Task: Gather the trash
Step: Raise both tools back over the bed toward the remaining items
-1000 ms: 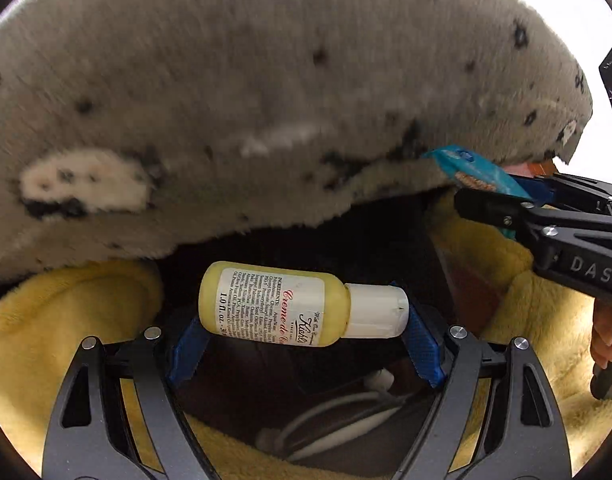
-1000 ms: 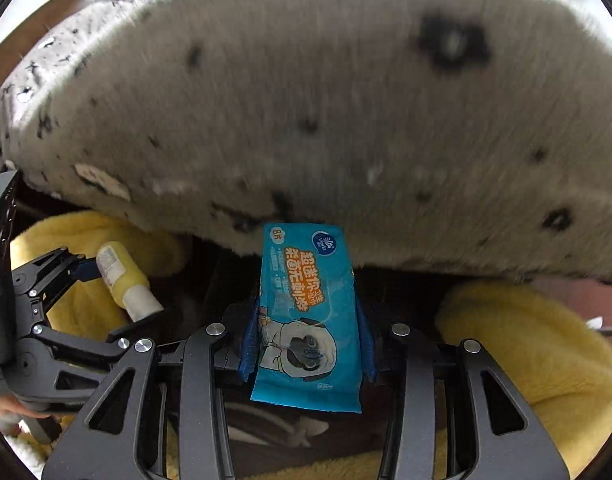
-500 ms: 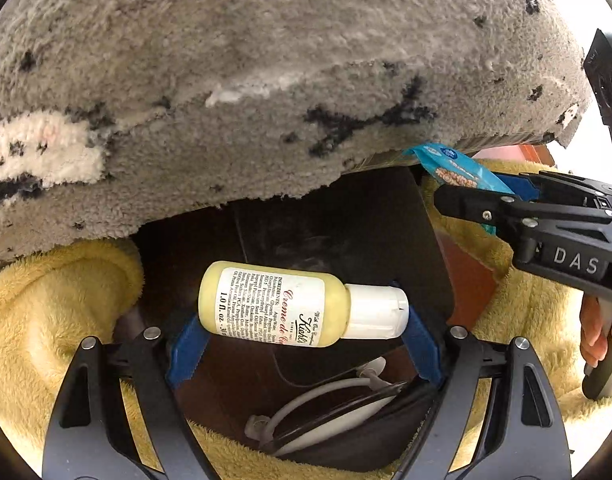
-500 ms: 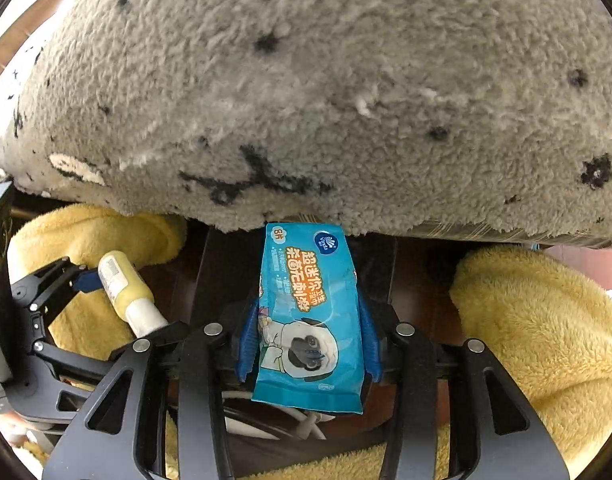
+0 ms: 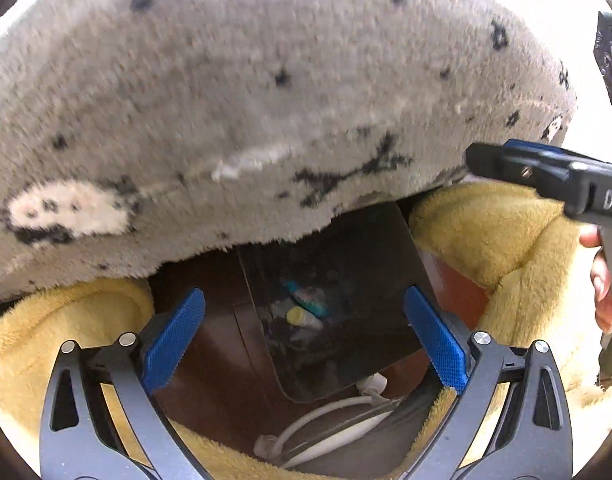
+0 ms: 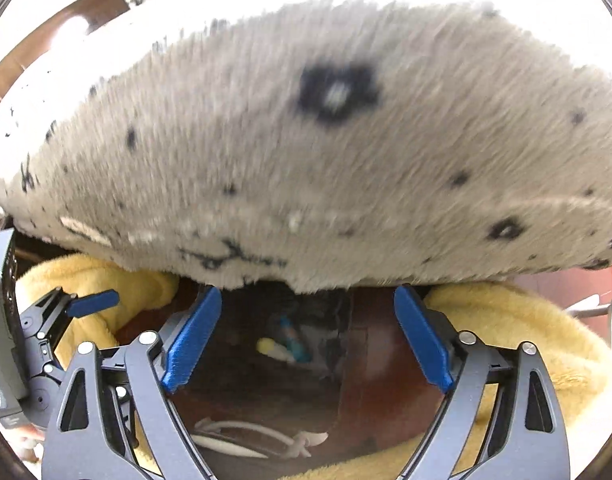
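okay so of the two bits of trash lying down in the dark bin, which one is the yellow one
The small yellow bottle with the white cap, lying on its side. The other piece beside it is the blue packet, flat and printed.

Daylight blows out the upper corners to white glare. The grey rug (image 6: 326, 152) is smeared by motion blur — the dark bin (image 5: 334, 304) beneath sits in deep shadow — and fisheye bends the edges.
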A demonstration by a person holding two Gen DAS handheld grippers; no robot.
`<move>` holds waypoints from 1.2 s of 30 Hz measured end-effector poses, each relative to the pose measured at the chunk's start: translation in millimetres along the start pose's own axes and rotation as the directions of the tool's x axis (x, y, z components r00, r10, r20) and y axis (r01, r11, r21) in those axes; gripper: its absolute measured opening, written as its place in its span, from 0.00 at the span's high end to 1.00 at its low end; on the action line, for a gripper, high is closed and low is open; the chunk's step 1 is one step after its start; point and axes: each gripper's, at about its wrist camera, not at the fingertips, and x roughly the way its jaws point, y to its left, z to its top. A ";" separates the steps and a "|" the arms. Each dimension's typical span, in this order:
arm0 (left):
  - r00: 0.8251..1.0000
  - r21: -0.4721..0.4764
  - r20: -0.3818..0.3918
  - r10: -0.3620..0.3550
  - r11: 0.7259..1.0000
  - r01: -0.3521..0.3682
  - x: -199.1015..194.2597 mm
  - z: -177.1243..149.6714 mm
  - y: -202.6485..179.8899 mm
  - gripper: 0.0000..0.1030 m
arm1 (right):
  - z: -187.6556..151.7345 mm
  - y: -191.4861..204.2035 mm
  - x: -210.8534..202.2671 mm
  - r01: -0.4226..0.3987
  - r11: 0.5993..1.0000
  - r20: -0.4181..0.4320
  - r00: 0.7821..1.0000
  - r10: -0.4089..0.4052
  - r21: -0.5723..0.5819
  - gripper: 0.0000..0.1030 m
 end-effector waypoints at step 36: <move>0.916 -0.082 0.333 0.224 0.975 -0.209 -83.4 176.3 75.9 0.08 | 196.3 -52.8 -22.2 0.057 0.998 0.319 0.945 -0.067 0.039 0.24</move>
